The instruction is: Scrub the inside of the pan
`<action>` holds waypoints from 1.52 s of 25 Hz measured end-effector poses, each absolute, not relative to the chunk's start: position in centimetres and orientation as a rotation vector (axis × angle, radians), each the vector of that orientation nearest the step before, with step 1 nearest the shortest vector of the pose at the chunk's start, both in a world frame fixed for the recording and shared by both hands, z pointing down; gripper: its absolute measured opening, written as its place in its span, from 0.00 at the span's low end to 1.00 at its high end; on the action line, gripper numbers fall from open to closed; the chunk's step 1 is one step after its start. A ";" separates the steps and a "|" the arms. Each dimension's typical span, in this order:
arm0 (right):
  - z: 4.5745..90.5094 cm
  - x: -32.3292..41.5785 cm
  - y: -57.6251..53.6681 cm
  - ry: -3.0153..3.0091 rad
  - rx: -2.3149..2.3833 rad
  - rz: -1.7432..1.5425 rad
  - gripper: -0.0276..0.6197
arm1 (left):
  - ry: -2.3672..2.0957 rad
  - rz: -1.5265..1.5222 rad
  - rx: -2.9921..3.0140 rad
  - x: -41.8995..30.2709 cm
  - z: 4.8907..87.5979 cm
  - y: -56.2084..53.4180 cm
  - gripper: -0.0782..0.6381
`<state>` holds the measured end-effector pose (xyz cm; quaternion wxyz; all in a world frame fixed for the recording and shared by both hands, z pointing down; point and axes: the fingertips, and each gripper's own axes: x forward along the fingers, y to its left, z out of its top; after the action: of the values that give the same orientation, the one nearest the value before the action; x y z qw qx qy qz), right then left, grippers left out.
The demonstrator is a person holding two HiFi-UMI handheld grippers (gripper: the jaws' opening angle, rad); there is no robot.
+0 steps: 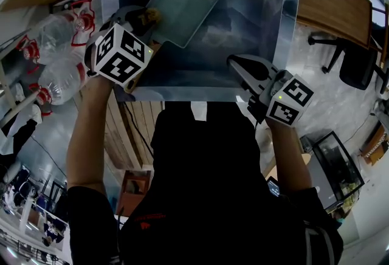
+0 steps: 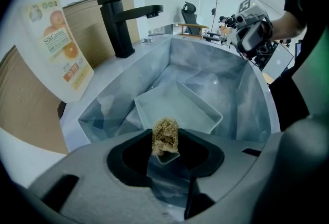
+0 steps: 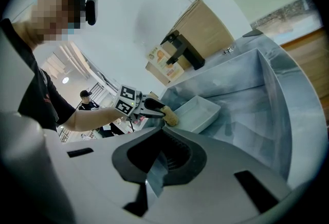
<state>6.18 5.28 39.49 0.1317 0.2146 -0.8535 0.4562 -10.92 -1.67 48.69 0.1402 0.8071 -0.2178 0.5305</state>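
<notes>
A pale rectangular pan (image 1: 182, 7) lies tilted in the grey sink (image 1: 267, 27); it also shows in the left gripper view (image 2: 177, 107) and in the right gripper view (image 3: 198, 112). My left gripper (image 1: 146, 17) is shut on a brown fibrous scrubber (image 2: 165, 137), held at the pan's near left corner, just above its rim. The scrubber (image 3: 171, 116) is visible from the right side too. My right gripper (image 1: 249, 69) hovers open over the sink's front right edge, with nothing between its fingers.
A black faucet (image 2: 123, 17) stands at the sink's far rim. An orange-print refill pouch (image 2: 56, 48) leans on cardboard beside it. Clear water bottles (image 1: 58, 75) lie left of the sink. A wooden desk (image 1: 331, 2) and office chair (image 1: 358, 63) are to the right.
</notes>
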 end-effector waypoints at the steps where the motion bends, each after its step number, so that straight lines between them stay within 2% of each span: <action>1: 39.5 6.3 5.3 -2.477 0.626 1.325 0.05 | -0.629 1.531 2.328 -10.9 48.7 -1.7 0.33; 27: 39.0 9.1 6.9 -2.508 0.655 1.324 0.05 | -0.475 1.411 2.397 -3.3 48.0 2.3 0.33; 38: 39.1 7.9 6.1 -2.490 0.643 1.320 0.05 | -0.594 1.433 2.407 -7.0 47.1 -1.8 0.33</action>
<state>7.89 6.06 39.14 0.1251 0.2208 -0.8547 0.4529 -7.03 -1.83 47.12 0.1387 0.8325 -0.2054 0.4955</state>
